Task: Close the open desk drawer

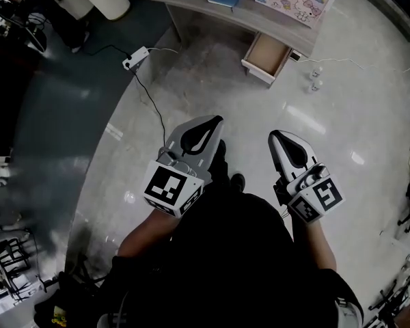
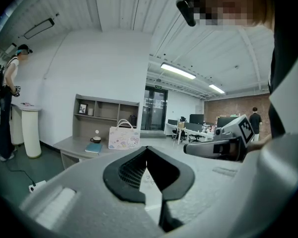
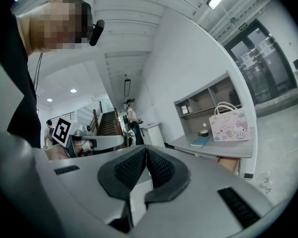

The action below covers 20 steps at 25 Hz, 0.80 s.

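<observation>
Both pairs of jaws pressed together, empty: your left gripper (image 1: 214, 121) and right gripper (image 1: 276, 138) held out side by side; drawer (image 1: 268, 55) stands pulled out under the desk (image 1: 198, 4), well ahead; untouched; approach and push both remain.
</observation>
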### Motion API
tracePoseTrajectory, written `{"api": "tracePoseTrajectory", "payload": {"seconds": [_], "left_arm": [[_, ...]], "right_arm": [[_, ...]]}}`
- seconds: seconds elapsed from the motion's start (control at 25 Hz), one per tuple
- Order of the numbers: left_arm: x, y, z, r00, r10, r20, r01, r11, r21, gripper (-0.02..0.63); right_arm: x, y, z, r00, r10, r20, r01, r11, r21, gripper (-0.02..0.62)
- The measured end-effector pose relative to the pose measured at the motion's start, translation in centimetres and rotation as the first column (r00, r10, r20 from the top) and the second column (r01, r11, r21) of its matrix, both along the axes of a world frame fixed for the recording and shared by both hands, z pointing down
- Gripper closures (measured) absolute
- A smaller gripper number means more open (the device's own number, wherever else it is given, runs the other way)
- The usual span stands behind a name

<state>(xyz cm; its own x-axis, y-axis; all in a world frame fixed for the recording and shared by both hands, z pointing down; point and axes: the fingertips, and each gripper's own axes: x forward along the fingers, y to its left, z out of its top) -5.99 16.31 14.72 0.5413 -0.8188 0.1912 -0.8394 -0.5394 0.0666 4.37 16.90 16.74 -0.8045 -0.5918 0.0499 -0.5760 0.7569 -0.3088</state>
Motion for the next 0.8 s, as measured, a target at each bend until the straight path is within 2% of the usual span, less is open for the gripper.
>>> {"api": "tracePoseTrajectory", "payload": {"seconds": [0.24,0.6,0.8], "left_arm": [[-2.3,-8.0,1.5,0.999,0.032,-0.014,-0.032,0.999,-0.006,0.598],[-7.2,-22.1,2.4,0.99,0.135,-0.05,-0.137,0.99,-0.045,0.598],[-9.3,-28.6,3.8,0.986,0.162,-0.035,-0.164,0.984,-0.069,0.598]], "right_arm": [[-2.6,-7.5,1.1,1.0,0.018,-0.017,-0.019,1.0,-0.009,0.584],[-9.7,-21.9,0.4,0.998,0.064,-0.016,-0.064,0.997,-0.053,0.584],[-11.6,-27.9,1.3,0.995,0.098,-0.028,-0.1,0.992,-0.071,0.584]]}}
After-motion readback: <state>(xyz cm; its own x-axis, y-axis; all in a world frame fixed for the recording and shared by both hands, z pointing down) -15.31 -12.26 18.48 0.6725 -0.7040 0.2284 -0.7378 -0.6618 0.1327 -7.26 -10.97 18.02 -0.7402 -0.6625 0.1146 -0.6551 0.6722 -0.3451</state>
